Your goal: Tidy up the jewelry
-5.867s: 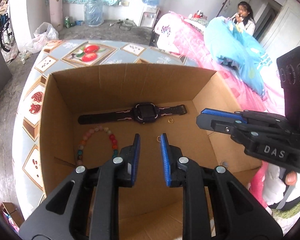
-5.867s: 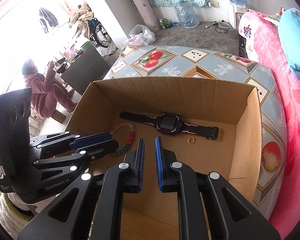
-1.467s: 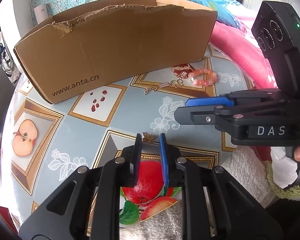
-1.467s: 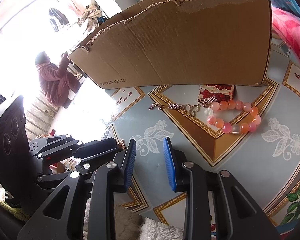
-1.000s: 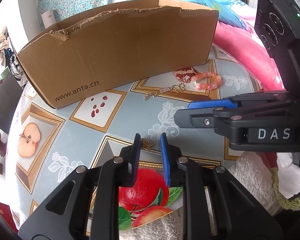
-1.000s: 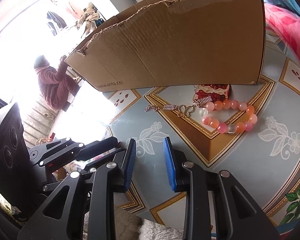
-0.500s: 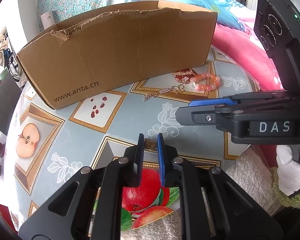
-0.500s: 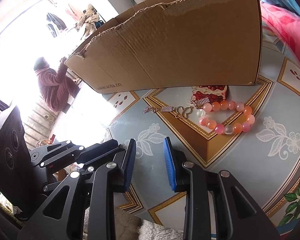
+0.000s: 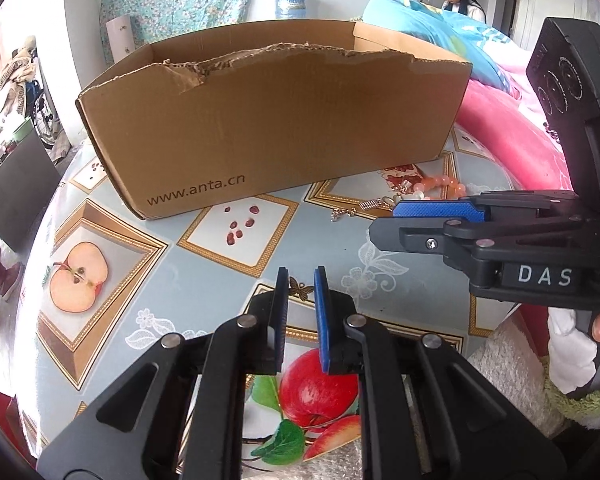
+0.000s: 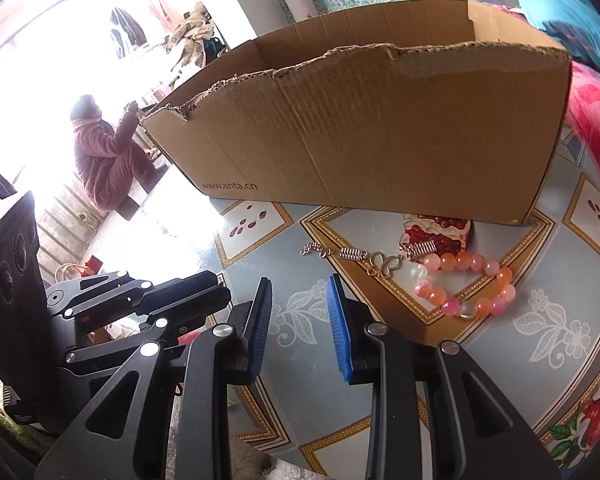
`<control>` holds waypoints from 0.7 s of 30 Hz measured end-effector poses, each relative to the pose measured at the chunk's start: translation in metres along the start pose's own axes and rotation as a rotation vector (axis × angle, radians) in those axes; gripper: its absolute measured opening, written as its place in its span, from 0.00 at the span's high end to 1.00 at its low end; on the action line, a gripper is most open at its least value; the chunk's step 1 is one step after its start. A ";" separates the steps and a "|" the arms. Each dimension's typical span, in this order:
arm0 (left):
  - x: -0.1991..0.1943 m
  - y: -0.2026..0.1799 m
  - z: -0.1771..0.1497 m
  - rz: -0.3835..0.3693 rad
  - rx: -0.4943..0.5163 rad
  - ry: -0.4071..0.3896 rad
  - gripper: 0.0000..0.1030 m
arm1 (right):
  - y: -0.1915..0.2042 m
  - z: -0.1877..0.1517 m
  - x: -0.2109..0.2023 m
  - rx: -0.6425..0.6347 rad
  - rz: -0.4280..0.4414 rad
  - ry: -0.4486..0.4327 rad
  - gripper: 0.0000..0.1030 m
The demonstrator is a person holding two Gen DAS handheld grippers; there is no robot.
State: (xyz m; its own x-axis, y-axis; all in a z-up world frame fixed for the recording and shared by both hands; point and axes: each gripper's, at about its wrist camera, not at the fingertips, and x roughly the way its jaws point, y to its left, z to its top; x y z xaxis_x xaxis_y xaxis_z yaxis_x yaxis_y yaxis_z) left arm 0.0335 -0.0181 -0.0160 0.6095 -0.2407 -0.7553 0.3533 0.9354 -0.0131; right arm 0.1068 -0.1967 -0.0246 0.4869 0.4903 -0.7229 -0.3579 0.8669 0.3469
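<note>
Between left tongs [image 9: 300, 280], narrowed since a second ago, butterfly charm [image 9: 300, 290] pinched; right tongs [image 10: 299, 280] unchanged, spread, empty.

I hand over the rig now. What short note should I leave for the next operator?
Left tool: jaws just closed, pinching the small gold butterfly charm on the fruit-print tablecloth.
Right tool: open, empty.
Pink-and-orange bead bracelet and thin gold chain lie in front of the brown cardboard box.
Done: charm gripped, it seems.
Left: put all three into the box; its inside is hidden.
</note>
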 end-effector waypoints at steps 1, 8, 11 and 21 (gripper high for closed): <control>0.000 0.002 0.000 0.003 -0.003 0.000 0.89 | 0.002 0.002 0.002 -0.011 -0.008 -0.003 0.72; -0.001 0.011 0.000 0.004 -0.027 -0.001 0.89 | 0.010 0.013 0.020 -0.067 -0.061 0.008 0.72; 0.000 0.014 0.000 0.003 -0.036 -0.003 0.89 | 0.013 0.013 0.027 -0.093 -0.107 0.010 0.72; 0.005 0.017 0.000 0.000 -0.048 0.005 0.89 | 0.028 0.012 0.036 -0.205 -0.207 -0.032 0.88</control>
State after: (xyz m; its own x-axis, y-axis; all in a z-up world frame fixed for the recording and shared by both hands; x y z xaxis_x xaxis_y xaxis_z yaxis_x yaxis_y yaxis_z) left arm 0.0430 -0.0034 -0.0202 0.6060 -0.2400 -0.7584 0.3186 0.9468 -0.0450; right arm 0.1238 -0.1539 -0.0335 0.5897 0.3103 -0.7456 -0.4005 0.9141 0.0637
